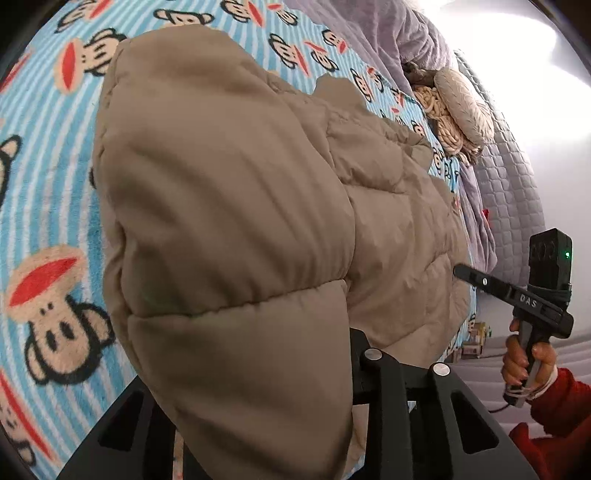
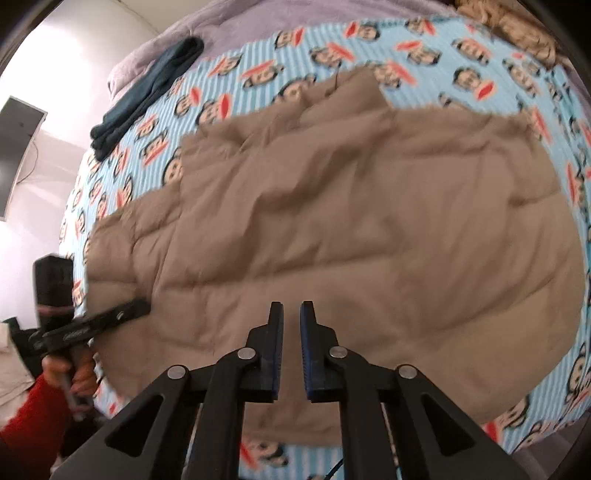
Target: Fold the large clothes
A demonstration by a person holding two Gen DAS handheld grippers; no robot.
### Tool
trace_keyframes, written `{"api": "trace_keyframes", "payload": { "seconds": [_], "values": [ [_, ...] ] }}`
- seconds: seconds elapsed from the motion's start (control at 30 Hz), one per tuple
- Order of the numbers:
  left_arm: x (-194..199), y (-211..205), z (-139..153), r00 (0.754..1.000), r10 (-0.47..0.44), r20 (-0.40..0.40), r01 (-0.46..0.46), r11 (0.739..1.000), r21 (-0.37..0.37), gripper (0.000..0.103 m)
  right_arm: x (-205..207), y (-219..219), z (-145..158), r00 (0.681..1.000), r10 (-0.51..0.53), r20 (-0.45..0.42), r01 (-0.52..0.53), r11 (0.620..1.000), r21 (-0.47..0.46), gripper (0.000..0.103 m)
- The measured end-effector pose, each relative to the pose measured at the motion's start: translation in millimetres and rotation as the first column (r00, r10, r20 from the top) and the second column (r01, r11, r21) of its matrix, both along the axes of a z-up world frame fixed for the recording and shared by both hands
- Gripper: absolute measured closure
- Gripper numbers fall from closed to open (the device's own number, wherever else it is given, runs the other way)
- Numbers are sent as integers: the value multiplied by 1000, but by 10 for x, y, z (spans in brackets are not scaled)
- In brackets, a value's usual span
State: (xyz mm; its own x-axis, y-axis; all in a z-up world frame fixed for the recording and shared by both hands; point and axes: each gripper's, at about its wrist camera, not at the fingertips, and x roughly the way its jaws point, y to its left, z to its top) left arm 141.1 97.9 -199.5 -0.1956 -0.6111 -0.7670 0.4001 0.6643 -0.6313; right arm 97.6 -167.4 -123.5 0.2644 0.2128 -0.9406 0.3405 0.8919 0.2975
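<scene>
A large tan puffer jacket (image 2: 351,229) lies spread on a blue striped monkey-print blanket (image 2: 424,62). In the left wrist view the jacket (image 1: 229,229) bulges up over my left gripper, whose fingertips are hidden under the fabric; it looks shut on a fold of it. From the right wrist view the left gripper (image 2: 136,308) reaches into the jacket's left edge. My right gripper (image 2: 291,306) hovers just above the jacket's near edge, fingers slightly apart, holding nothing. It also shows in the left wrist view (image 1: 458,271).
A dark teal folded garment (image 2: 147,92) lies at the blanket's far left. A lilac blanket (image 1: 388,26), a knitted beige item (image 1: 454,110) and a quilted grey cover (image 1: 513,173) lie along the bed's far side. A dark screen (image 2: 14,147) is on the left wall.
</scene>
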Motion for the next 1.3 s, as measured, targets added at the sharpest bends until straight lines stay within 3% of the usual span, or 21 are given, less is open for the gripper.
{"api": "trace_keyframes", "payload": {
  "seconds": [0.17,0.37,0.57,0.7,0.9,1.1,1.23,1.3],
  "values": [
    [-73,48,255,1000,27,14,-28,999,22,77,189,-107,-50,996,39,82,-35,998,-47,94],
    [-297,-259,946,998,4,66,-5,1000,11,77,474,-225,-367,995,45,91,-43,999,-25,94],
    [-533,-1000,1587,991,-53,127,53,999,2,77,642,-439,-761,999,0,54,-8,991,133,98],
    [-659,-1530,1768,988,-79,130,75,996,41,77,650,-596,-944,999,-28,37,18,969,246,100],
    [-865,-2128,1823,987,-91,130,78,991,104,77,636,-762,-954,999,-34,12,28,934,357,100],
    [-1122,-2600,1687,982,-133,135,109,978,177,75,265,-1247,-540,999,-37,36,25,953,300,97],
    [-1244,-3012,1481,981,-188,39,183,979,94,43,-243,-1808,-309,988,-142,56,123,959,255,96],
    [-1299,-3190,1373,974,-224,7,224,973,55,43,-455,-2037,-272,980,-194,51,176,954,241,96]
  ]
}}
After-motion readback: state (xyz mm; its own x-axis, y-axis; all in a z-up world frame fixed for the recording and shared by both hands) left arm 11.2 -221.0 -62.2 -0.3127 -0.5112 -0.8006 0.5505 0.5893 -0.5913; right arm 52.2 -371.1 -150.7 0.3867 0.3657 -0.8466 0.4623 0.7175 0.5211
